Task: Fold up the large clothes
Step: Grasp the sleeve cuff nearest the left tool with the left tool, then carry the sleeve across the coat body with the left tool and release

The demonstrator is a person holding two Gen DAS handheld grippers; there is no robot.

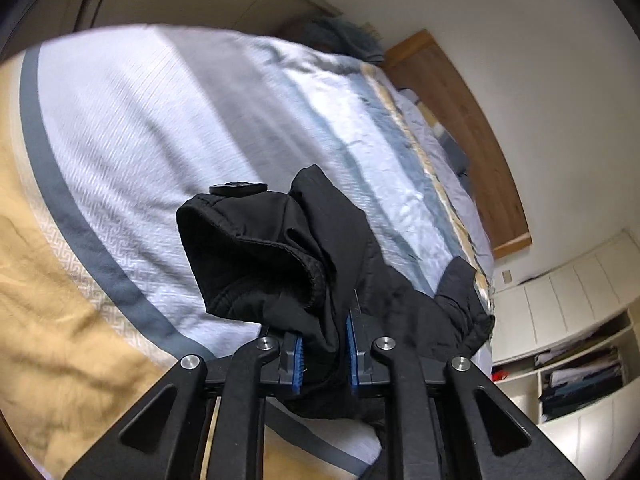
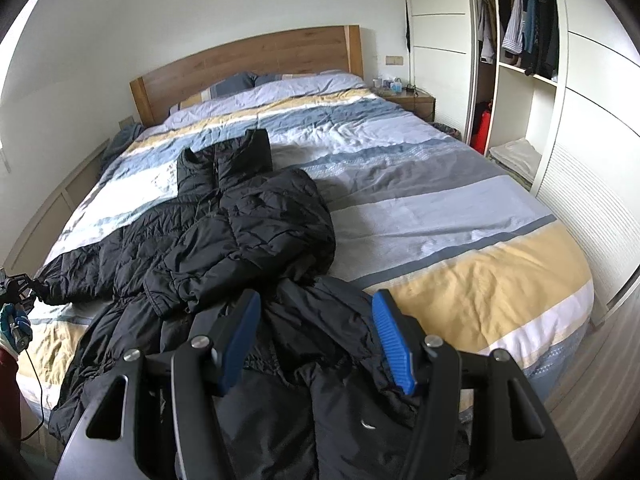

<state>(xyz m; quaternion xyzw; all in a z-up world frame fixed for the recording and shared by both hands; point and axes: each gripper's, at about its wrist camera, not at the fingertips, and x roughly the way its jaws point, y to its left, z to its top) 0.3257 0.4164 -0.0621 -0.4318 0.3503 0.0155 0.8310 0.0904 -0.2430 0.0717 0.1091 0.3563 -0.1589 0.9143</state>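
- Black fabric fills the left wrist view: your left gripper is clamped on a bunched fold of the jacket, right by the sleeve cuff with its ribbed edge. The blue pads pinch the cloth narrow, so the hold looks firm, and the cuff stands up past the fingers because the cloth is slack beyond the pinch.
- Below the cuff you see the striped duvet of the bed, blurred, and the wooden headboard to the right. The cuff looks raised clear of the bedding, which suits carrying a sleeve across the body of the garment, I judge.
- From the right wrist view, the jacket lies crumpled on the bed, collar toward the headboard and hem hanging over the near edge. One sleeve stretches to the far left, where your left gripper holds its end, so that sleeve is pulled out straight.
- Your right gripper is spread wide and holds nothing; it hovers over the lower part of the jacket, likely placed to take the hem or the other sleeve.
- An open wardrobe stands at the right.
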